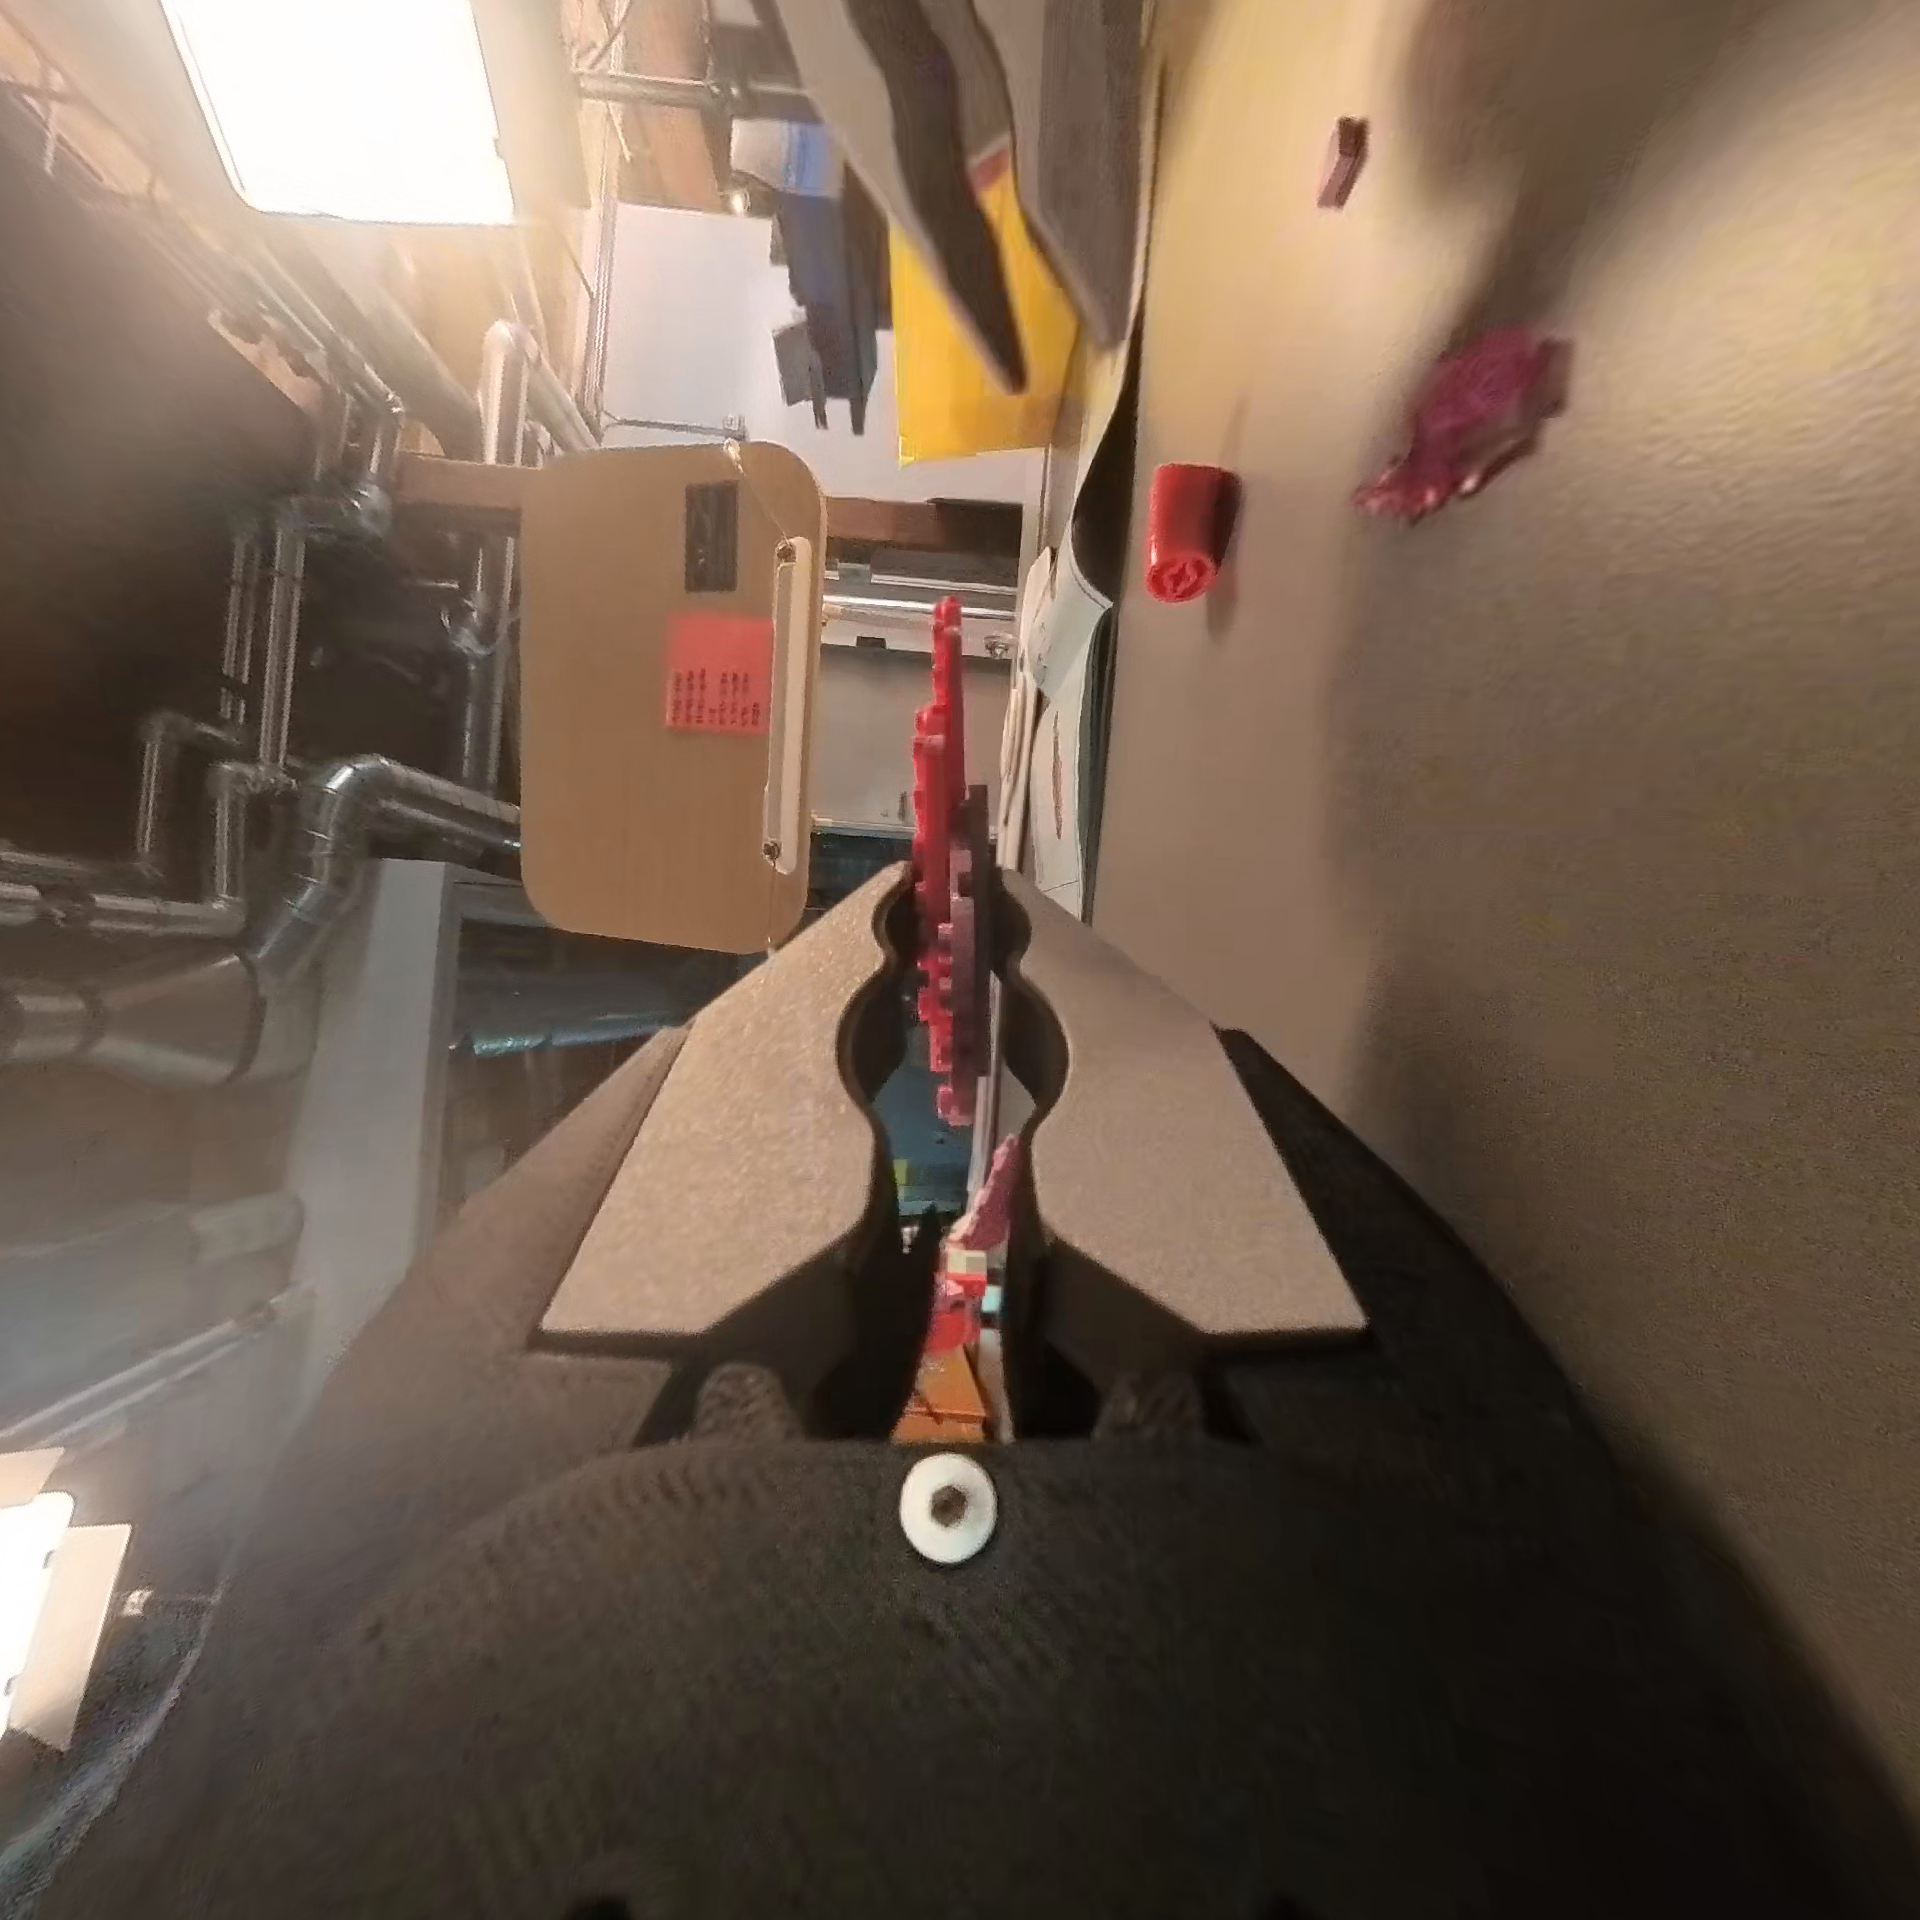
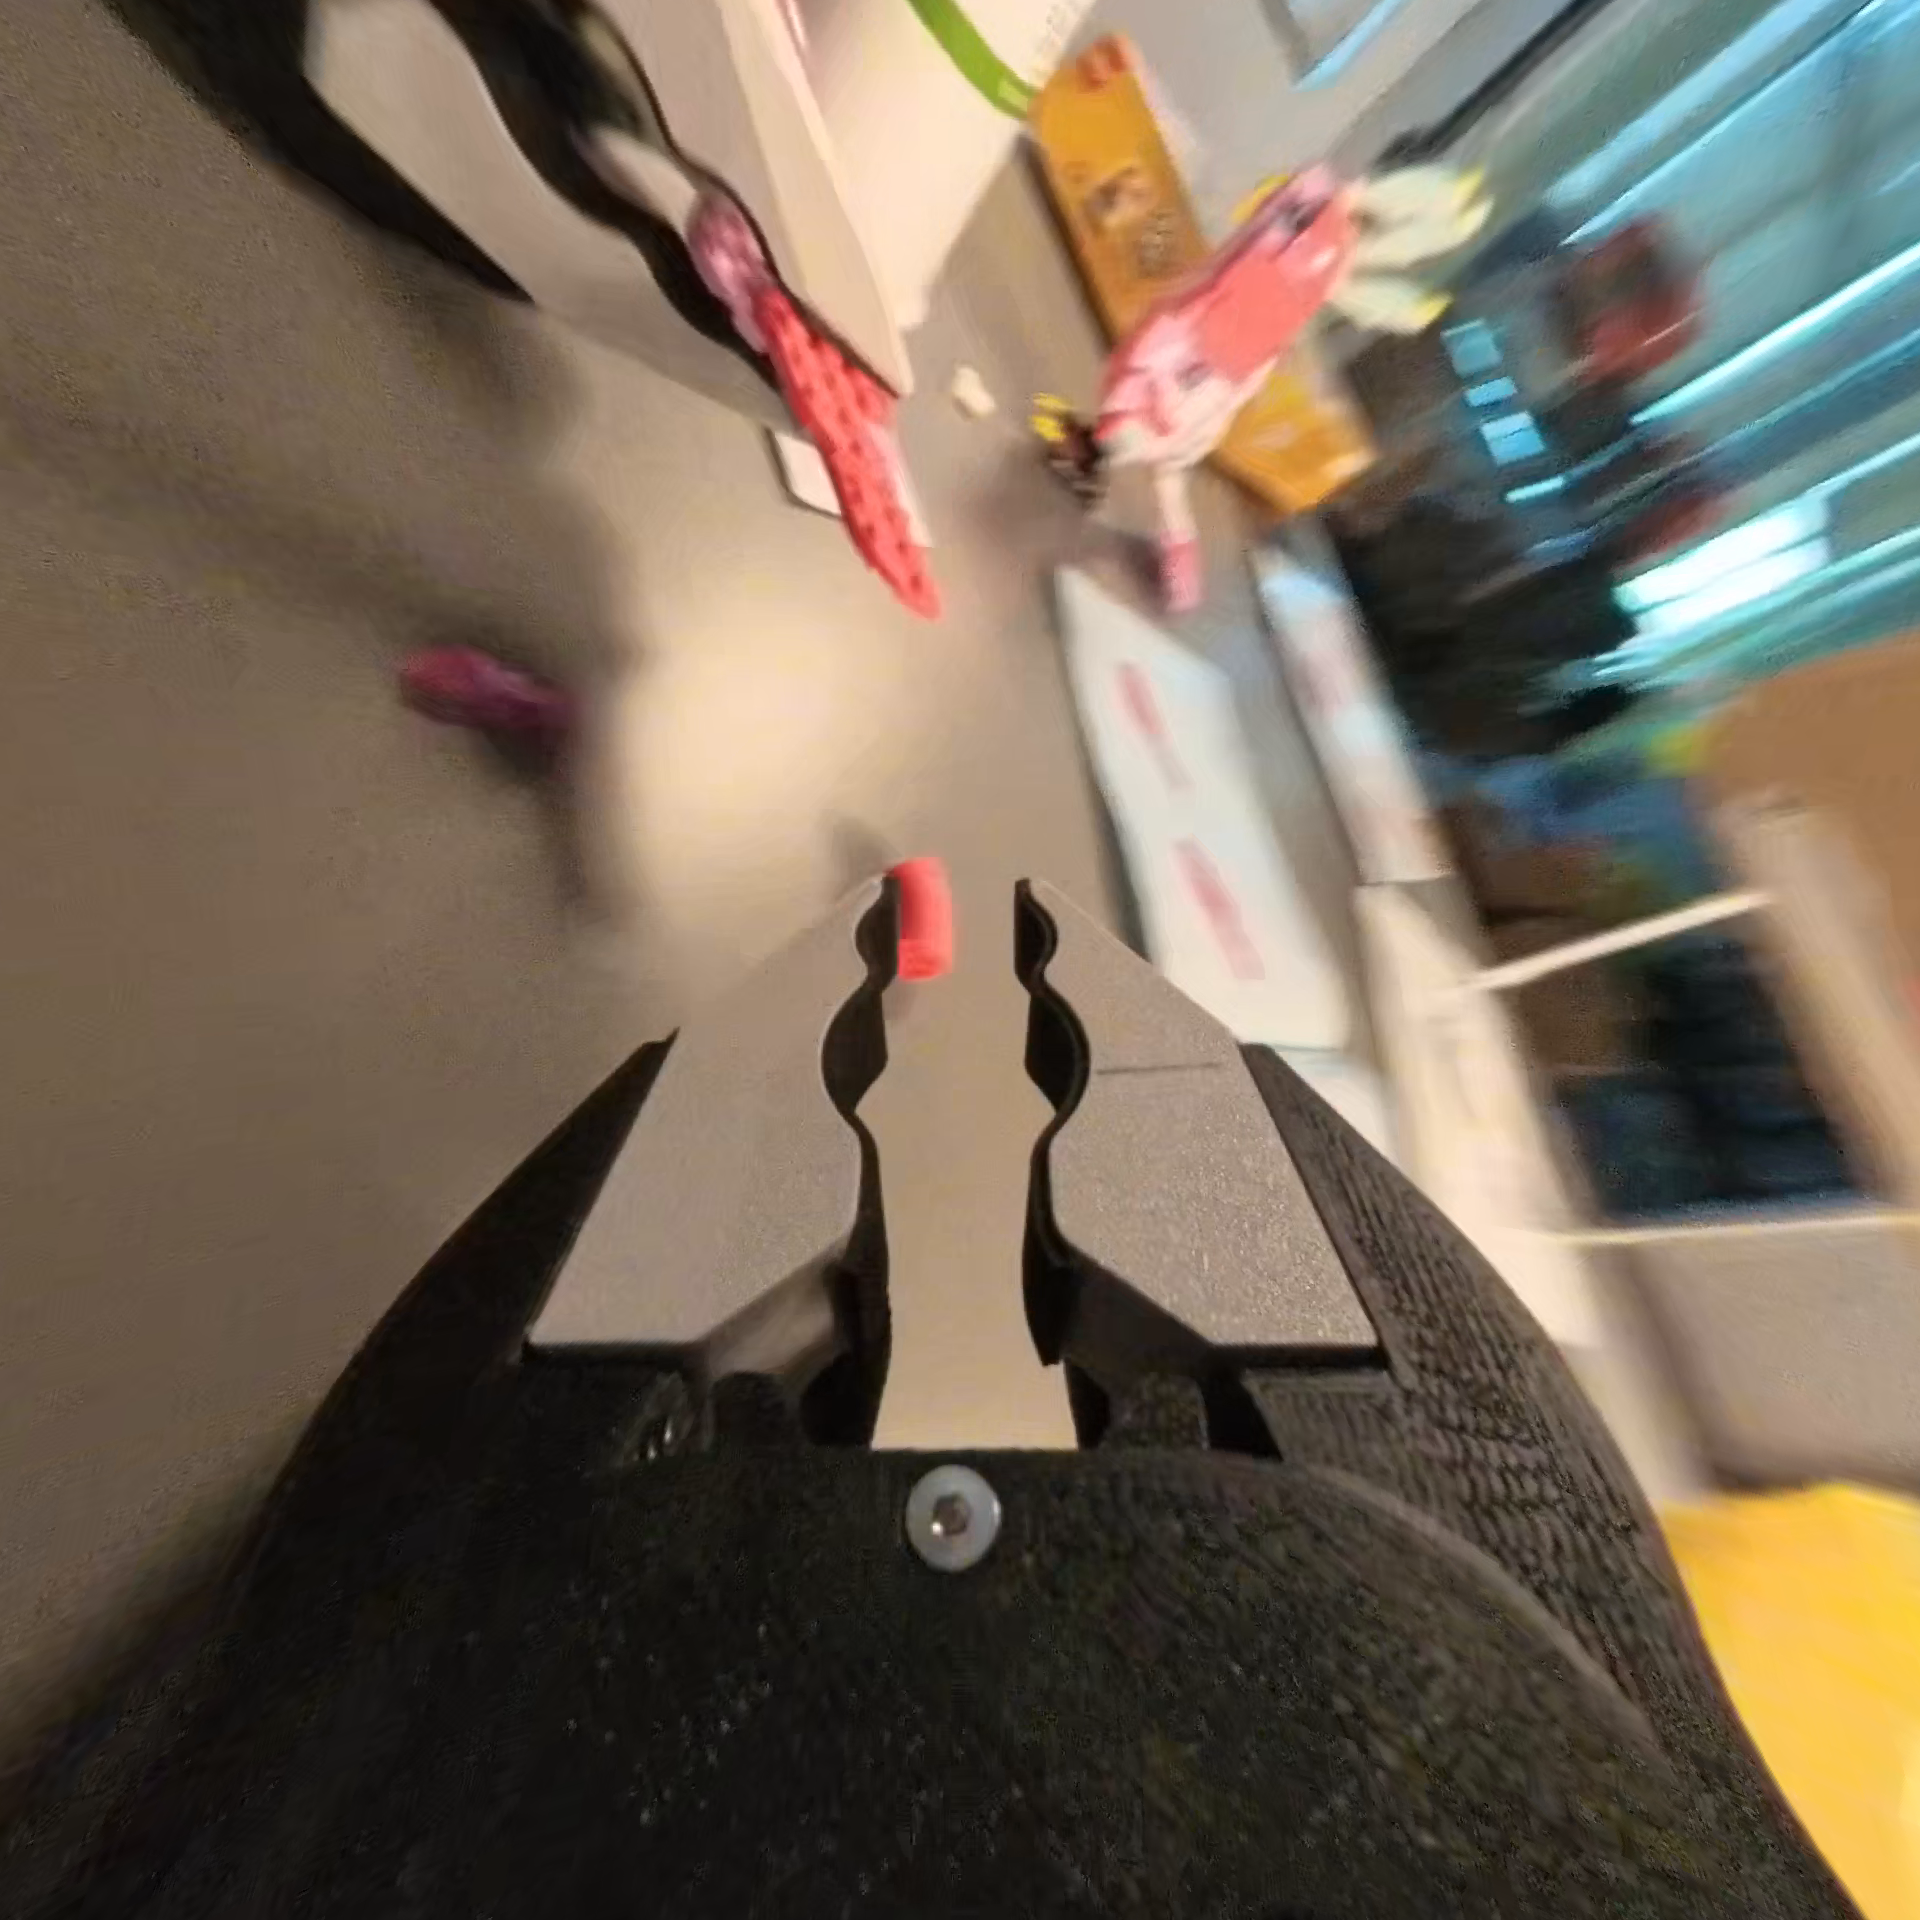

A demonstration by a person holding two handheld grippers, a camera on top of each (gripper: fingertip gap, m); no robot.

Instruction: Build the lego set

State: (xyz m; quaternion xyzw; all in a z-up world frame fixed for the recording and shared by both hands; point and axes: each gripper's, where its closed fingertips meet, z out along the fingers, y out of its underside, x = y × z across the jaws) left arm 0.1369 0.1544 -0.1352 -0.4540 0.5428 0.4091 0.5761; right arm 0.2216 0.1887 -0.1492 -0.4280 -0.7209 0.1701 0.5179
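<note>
My left gripper (image 1: 956,883) is shut on a flat red studded brick plate (image 1: 943,727) with a dark purple piece (image 1: 971,935) on it, held edge-on above the tan table (image 1: 1558,935). The right wrist view shows that gripper (image 2: 821,384) with the red plate (image 2: 852,457) sticking out of it. My right gripper (image 2: 951,894) is open just above the table. A small red cylinder (image 2: 922,920) lies beside its left fingertip, with a gap to the right pad. The cylinder also shows in the left wrist view (image 1: 1190,530). A magenta piece (image 1: 1465,426) lies nearby.
A small dark red brick (image 1: 1343,161) lies farther along the table. A pink brick figure (image 2: 1216,353), an orange box (image 2: 1132,187) and white sheets (image 2: 1184,779) sit along the table's far side. A tan panel (image 1: 665,696) and metal pipes stand beyond. One gripper's finger ends stand about 10 cm off the other's.
</note>
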